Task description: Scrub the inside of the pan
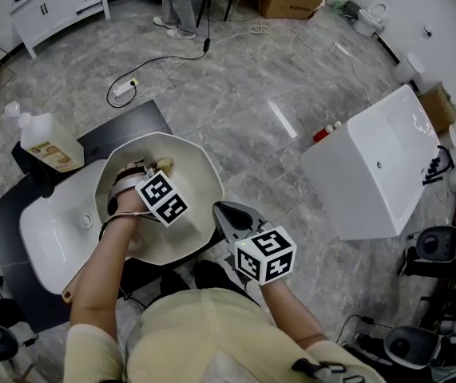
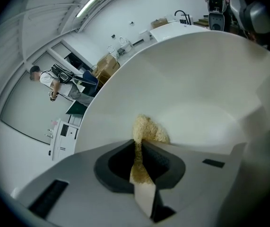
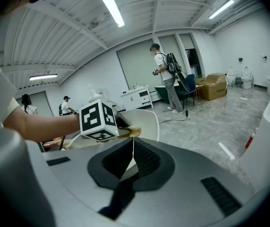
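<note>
A white pan (image 1: 197,174) with angled walls sits tilted over a black table. My left gripper (image 1: 149,167) reaches into it, shut on a tan scrubbing sponge (image 1: 164,164) that presses against the pan's far inner wall. In the left gripper view the sponge (image 2: 147,129) sticks out from between the jaws of the left gripper (image 2: 141,144) and touches the white inside of the pan (image 2: 196,79). My right gripper (image 1: 226,214) is at the pan's near right rim. In the right gripper view its jaws (image 3: 133,143) are shut on the pan's (image 3: 145,119) thin white edge.
A white basin (image 1: 48,242) lies left of the pan on the black table (image 1: 132,122), with a soap bottle (image 1: 48,142) behind it. A large white tub (image 1: 375,166) stands on the floor to the right. A power strip (image 1: 124,88) and a standing person (image 1: 178,6) are farther back.
</note>
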`<action>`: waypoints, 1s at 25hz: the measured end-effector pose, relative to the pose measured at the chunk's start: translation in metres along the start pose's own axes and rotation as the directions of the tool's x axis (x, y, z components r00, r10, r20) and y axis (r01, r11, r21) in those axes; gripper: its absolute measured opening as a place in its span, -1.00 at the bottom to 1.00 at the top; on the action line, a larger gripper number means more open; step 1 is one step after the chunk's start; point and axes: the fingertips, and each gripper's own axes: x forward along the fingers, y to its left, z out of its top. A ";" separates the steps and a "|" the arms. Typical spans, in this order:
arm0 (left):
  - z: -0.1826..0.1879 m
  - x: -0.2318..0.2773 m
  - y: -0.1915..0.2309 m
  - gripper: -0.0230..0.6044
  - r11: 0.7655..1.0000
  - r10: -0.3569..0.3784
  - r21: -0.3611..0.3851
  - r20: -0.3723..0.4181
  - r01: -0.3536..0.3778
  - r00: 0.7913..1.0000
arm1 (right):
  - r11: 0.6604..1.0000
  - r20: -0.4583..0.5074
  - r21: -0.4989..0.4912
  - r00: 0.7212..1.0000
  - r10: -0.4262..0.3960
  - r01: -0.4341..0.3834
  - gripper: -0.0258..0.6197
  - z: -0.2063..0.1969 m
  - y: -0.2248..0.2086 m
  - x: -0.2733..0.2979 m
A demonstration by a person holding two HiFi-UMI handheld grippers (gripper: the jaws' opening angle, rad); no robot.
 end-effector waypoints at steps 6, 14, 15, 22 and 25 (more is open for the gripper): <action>0.007 -0.004 -0.005 -0.80 0.999 -0.031 -0.027 0.054 0.032 0.998 | 1.000 -0.001 -0.002 1.000 0.002 -0.002 -0.87 0.000 0.002 -0.001; 0.011 -0.014 -0.020 -0.80 0.991 -0.119 -0.043 0.105 0.124 0.987 | 1.000 -0.002 -0.004 1.000 0.003 -0.003 -0.87 -0.001 0.005 0.001; 0.011 -0.016 -0.022 -0.80 0.990 -0.128 -0.047 0.108 0.134 0.986 | 1.000 -0.002 -0.005 1.000 0.003 -0.003 -0.87 -0.001 0.005 0.001; 0.009 -0.029 -0.041 -0.80 0.967 -0.244 -0.055 0.106 0.251 0.964 | 1.000 -0.002 -0.005 1.000 0.005 -0.005 -0.87 -0.001 0.007 0.001; 0.007 -0.035 -0.051 -0.80 0.952 -0.296 -0.053 0.095 0.302 0.951 | 1.000 0.000 -0.007 1.000 0.005 -0.005 -0.87 -0.001 0.008 0.001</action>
